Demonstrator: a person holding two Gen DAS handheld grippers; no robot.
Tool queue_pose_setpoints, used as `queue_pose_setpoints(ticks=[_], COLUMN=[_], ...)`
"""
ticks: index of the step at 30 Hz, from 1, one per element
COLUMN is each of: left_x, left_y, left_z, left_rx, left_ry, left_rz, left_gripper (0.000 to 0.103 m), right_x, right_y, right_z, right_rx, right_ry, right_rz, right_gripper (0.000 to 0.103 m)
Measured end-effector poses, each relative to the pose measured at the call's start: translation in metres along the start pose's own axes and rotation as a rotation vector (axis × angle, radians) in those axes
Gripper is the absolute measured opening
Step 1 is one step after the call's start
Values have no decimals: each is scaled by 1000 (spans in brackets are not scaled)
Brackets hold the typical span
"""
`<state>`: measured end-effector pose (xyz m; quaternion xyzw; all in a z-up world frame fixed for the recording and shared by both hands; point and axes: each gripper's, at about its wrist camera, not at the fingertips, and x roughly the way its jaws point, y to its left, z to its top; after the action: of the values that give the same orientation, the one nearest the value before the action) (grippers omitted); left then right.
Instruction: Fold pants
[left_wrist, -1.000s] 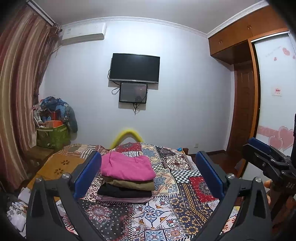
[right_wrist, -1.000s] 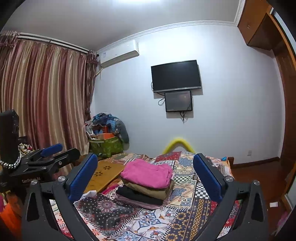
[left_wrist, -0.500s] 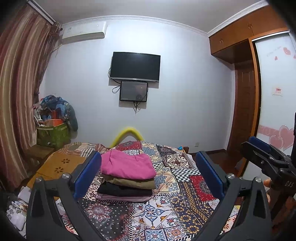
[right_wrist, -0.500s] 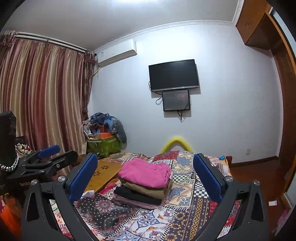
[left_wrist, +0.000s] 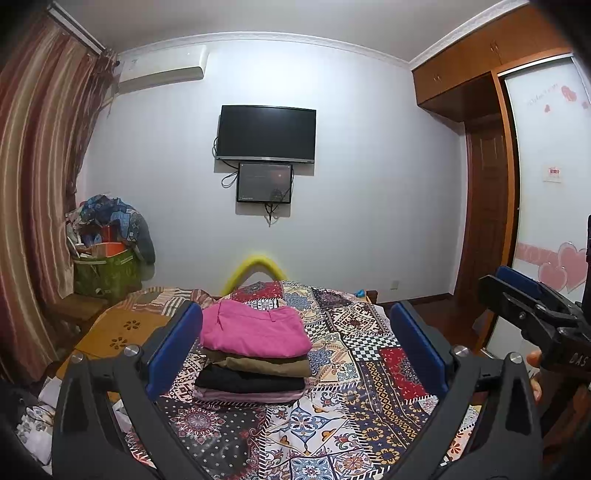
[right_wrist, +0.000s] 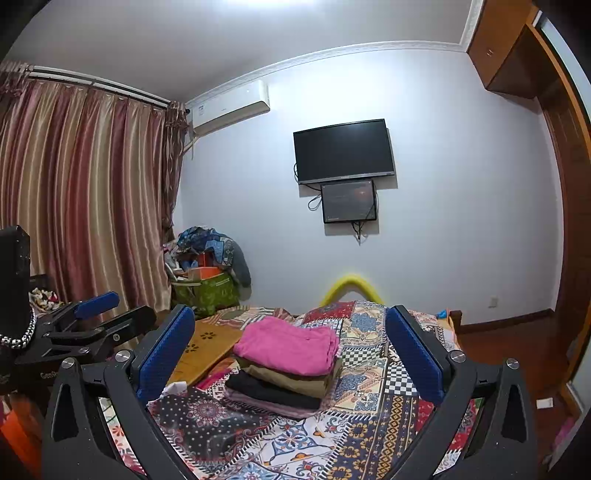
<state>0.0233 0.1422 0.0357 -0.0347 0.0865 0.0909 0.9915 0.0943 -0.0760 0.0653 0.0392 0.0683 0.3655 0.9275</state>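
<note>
Bottom pinkish garment mostly hidden under folded pants stack (left_wrist: 255, 354), pink pants (left_wrist: 255, 328) soft on top, patchwork quilt (left_wrist: 369, 354), left gripper (left_wrist: 295, 343) and right gripper (right_wrist: 291, 350) both spread wide, empty

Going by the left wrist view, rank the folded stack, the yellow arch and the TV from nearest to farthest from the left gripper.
1. Folded stack: on the bed, just ahead of the left gripper, toward its left finger.
2. Yellow arch: at the bed's far end, behind the stack.
3. TV: on the far wall, above both.
</note>
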Motion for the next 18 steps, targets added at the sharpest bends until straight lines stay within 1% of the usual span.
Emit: queue_pose_setpoints(ticks=[18], left_x=[-3], left_y=[-3], left_z=[1], left_rx=[-1], left_ry=[5], left_rz=[-23], left_gripper=[103], right_x=[-3], right_y=[0], right_z=[2], right_rx=[4], right_ry=[-4], right_rz=[-14], right_gripper=[103])
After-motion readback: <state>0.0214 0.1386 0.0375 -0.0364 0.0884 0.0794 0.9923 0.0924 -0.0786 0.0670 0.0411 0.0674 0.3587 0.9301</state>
